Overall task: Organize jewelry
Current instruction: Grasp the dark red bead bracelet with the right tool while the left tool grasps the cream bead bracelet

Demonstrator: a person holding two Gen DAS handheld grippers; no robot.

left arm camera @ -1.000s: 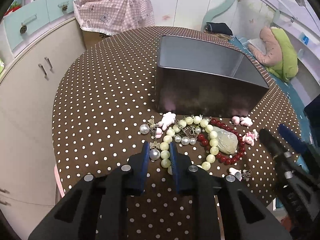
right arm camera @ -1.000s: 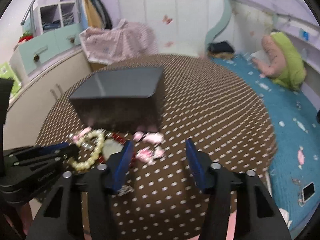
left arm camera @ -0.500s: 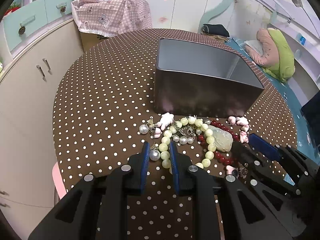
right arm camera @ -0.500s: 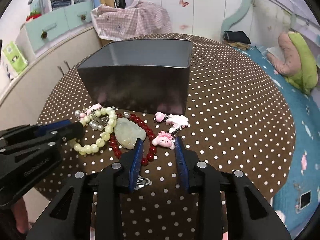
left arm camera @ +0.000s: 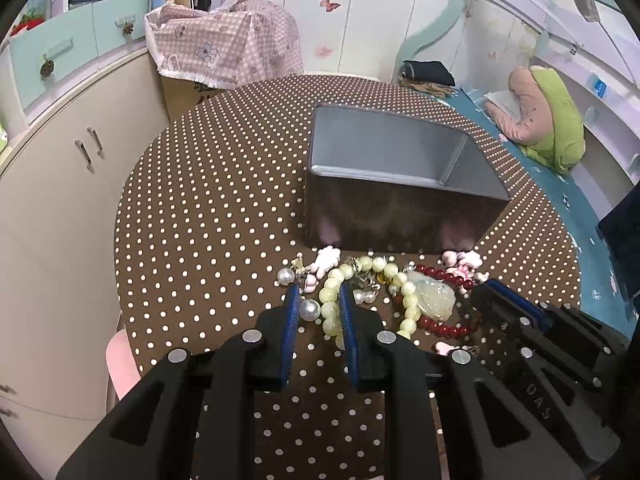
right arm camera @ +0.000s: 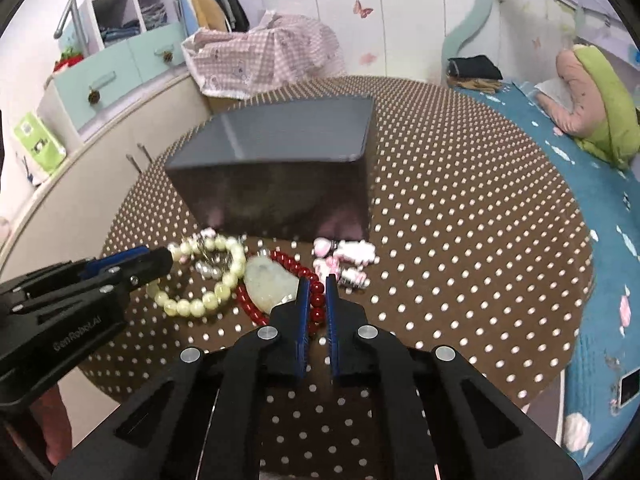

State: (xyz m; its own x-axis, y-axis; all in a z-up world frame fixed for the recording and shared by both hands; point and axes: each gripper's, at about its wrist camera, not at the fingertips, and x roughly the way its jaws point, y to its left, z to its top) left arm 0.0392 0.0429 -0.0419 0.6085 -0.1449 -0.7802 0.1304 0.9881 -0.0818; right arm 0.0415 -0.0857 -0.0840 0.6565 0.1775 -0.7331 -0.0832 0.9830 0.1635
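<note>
Since the frame half a second earlier, the right gripper has pushed forward and its fingers have narrowed from a moderate gap to a slim one, now bracketing the near-right arc of the red bead bracelet. Red beads sit between the blue pads; whether they are actually pinched I cannot tell, a sliver of gap shows.

The left gripper has crept slightly toward the pile, gap unchanged: moderately narrow, with a loose white pearl and beads of the pale green bead bracelet between its fingers, not clamped.

Jewelry location: all of it lies on the tablecloth, just in front of the near wall of the grey metal box. A pale jade pendant rests inside the red loop; pink charms lie to its right, near the box corner. What shows of the box interior holds nothing.

Judgement: the right side is committing to a grasp on the red strand, so the first transfer into the box looks imminent. The pendant may drag along.
</note>
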